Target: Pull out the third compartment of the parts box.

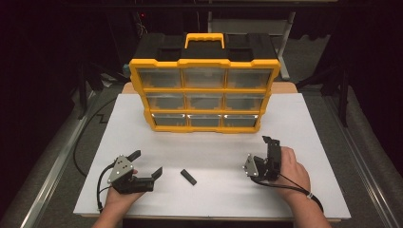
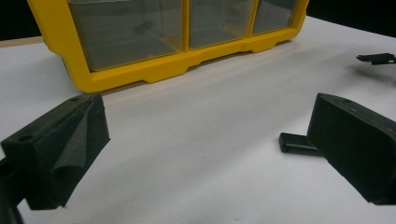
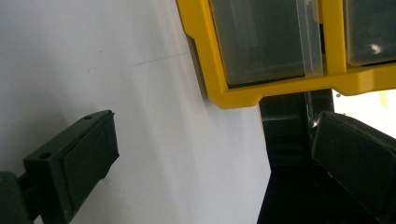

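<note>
Small flat black plastic bar (image 1: 188, 176) lies loose on white counter (image 1: 304, 123), between my left tool (image 1: 148, 164) and right tool (image 1: 264, 148), both gaping empty, positioned for pickup.

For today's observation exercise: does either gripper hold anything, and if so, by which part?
Nothing is held. The left gripper and right gripper are both open and empty; the small black piece lies untouched on the table.

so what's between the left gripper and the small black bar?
Nothing: bare white table between the left gripper and the small black bar, in the high view.
</note>
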Action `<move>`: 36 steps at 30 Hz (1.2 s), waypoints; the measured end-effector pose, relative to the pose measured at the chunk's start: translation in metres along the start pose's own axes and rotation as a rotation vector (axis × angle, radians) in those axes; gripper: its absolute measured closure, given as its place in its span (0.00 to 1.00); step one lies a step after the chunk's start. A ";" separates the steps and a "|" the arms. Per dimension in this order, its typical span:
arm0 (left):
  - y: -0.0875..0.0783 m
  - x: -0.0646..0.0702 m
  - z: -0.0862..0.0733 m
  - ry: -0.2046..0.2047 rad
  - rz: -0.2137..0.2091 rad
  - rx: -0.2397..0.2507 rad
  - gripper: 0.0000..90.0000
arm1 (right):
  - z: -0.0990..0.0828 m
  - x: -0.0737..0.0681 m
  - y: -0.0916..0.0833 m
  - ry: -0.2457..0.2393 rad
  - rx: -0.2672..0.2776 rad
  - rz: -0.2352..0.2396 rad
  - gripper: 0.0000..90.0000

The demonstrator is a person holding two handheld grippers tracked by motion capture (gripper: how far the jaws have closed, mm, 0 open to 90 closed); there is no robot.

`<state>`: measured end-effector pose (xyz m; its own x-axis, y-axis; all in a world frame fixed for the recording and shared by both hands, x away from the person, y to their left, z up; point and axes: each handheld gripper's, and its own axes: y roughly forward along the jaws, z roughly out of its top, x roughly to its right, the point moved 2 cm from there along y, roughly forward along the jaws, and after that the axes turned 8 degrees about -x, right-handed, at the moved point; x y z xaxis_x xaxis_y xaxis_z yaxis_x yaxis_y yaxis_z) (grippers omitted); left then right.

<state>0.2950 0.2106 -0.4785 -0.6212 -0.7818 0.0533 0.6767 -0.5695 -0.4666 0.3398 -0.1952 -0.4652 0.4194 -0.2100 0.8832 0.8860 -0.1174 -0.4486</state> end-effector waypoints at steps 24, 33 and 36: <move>0.001 -0.006 0.000 -0.010 0.017 -0.013 0.00 | 0.004 -0.011 0.002 -0.123 -0.025 -0.045 0.09; 0.000 -0.008 0.001 -0.013 0.010 -0.009 0.00 | 0.015 -0.014 0.004 -0.096 -0.024 -0.086 0.23; 0.000 -0.009 0.000 -0.006 0.013 -0.010 0.00 | 0.020 -0.015 0.004 -0.102 -0.011 -0.087 0.28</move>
<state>0.3007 0.2173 -0.4786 -0.6100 -0.7906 0.0528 0.6808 -0.5570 -0.4757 0.3415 -0.1728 -0.4775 0.3592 -0.0989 0.9280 0.9179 -0.1420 -0.3704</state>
